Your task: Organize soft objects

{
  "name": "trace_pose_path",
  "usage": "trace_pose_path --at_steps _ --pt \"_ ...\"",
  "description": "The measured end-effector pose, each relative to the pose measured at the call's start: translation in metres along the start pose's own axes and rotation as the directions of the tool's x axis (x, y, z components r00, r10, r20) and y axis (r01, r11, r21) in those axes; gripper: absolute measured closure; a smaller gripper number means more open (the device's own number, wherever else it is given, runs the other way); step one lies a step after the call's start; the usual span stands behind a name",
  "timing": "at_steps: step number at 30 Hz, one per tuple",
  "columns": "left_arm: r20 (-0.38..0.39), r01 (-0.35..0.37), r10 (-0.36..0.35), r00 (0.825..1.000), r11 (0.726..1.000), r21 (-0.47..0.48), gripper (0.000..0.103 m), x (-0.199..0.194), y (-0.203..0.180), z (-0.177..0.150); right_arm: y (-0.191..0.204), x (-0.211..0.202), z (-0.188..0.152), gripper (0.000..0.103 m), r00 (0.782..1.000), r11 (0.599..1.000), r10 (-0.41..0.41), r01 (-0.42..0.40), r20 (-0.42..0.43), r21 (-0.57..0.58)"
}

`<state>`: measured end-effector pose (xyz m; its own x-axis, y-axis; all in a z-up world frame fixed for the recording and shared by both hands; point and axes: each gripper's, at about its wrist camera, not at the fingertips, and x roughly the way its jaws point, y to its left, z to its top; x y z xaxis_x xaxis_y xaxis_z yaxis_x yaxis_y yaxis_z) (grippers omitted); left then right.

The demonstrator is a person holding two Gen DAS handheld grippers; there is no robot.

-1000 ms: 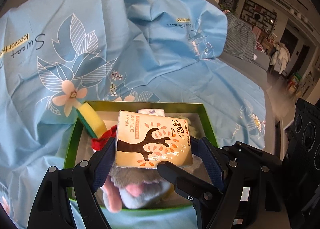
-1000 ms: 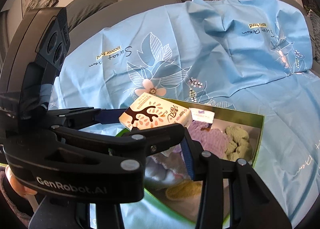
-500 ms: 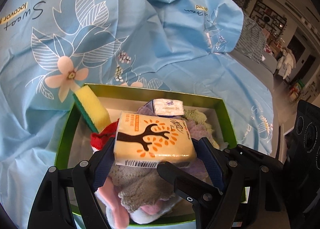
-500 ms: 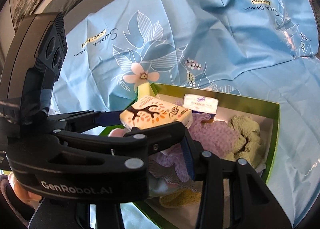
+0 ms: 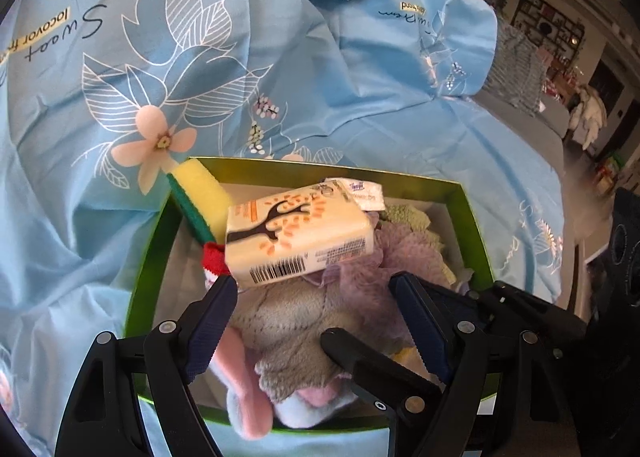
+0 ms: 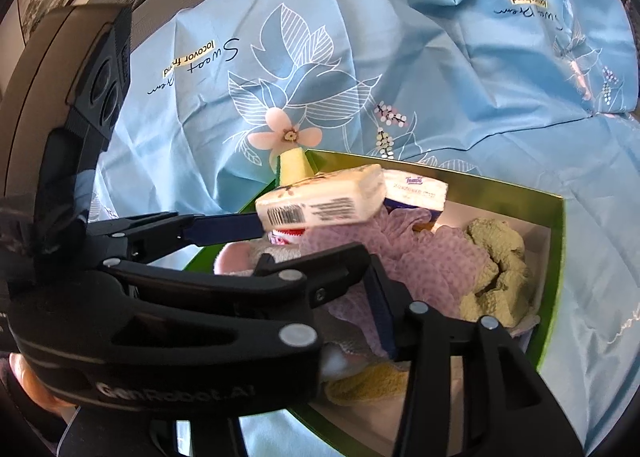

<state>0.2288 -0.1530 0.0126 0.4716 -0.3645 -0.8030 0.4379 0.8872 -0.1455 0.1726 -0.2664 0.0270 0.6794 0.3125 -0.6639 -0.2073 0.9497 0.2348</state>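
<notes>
A cream tissue pack (image 5: 296, 233) printed with a brown tree lies tilted over the soft things in the green box (image 5: 320, 167). It sits just beyond my left gripper (image 5: 312, 285). Its near corner touches the left pad tip and the other pad is clear, so the jaws stand open. In the right wrist view the same pack (image 6: 324, 201) meets that gripper's blue finger end-on. My right gripper (image 6: 366, 269) hovers over the purple mesh cloth (image 6: 440, 261), jaws opening and pressing on nothing. One of its black fingers (image 5: 360, 357) crosses between the left fingers.
In the box are a yellow-green sponge (image 5: 200, 193) at the far left corner, a small white tissue packet (image 6: 416, 191), a green cloth (image 6: 496, 257), a grey and pink plush (image 5: 288, 317) and a yellow knit piece (image 6: 368, 385). A blue floral sheet (image 5: 200, 57) covers the sofa under it.
The tree-print pack was between the left pads. It has slid forward past the fingertips and tipped, barcode side up, onto the pile. Both grippers have sunk a little toward the box.
</notes>
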Motion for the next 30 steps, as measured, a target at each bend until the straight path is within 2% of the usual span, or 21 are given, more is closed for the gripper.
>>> trace_pose_path --at_steps 8,10,15,18,20,22,25,30 --pt "0.007 -0.018 0.018 1.0 1.0 -0.02 0.02 -0.012 0.0 -0.003 0.003 -0.013 -0.003 0.049 1.0 1.0 -0.025 0.025 0.013 -0.014" --pt "0.011 -0.025 0.025 1.0 0.999 -0.024 0.018 -0.018 -0.001 -0.004 0.003 -0.018 -0.004 0.044 0.999 0.999 -0.032 0.033 0.02 -0.017" --pt "0.016 -0.068 0.068 0.998 0.997 -0.023 0.017 -0.029 -0.002 -0.007 0.005 -0.028 -0.008 0.04 0.998 0.998 -0.061 0.062 0.029 -0.026" --pt "0.024 -0.097 0.098 0.995 0.995 -0.028 0.016 -0.038 0.0 -0.009 0.004 -0.034 -0.011 0.029 0.997 0.998 -0.066 0.066 0.034 -0.014" --pt "0.026 -0.111 0.112 0.993 0.993 -0.033 0.009 -0.043 0.002 -0.01 0.004 -0.038 -0.013 0.029 0.997 0.997 -0.073 0.073 0.039 -0.013" --pt "0.031 -0.136 0.137 0.99 0.99 -0.035 0.007 -0.049 0.004 -0.012 0.003 -0.043 -0.014 0.024 0.995 0.996 -0.091 0.091 0.042 -0.009" --pt "0.029 -0.174 0.175 0.984 0.984 -0.029 0.006 -0.055 0.006 -0.017 0.001 -0.051 -0.014 0.02 0.993 0.995 -0.103 0.103 0.055 0.004" --pt "0.025 -0.197 0.198 0.98 0.979 -0.044 0.006 -0.065 0.009 -0.022 0.0 -0.059 -0.014 0.016 0.988 0.989 -0.145 0.145 0.055 0.012"
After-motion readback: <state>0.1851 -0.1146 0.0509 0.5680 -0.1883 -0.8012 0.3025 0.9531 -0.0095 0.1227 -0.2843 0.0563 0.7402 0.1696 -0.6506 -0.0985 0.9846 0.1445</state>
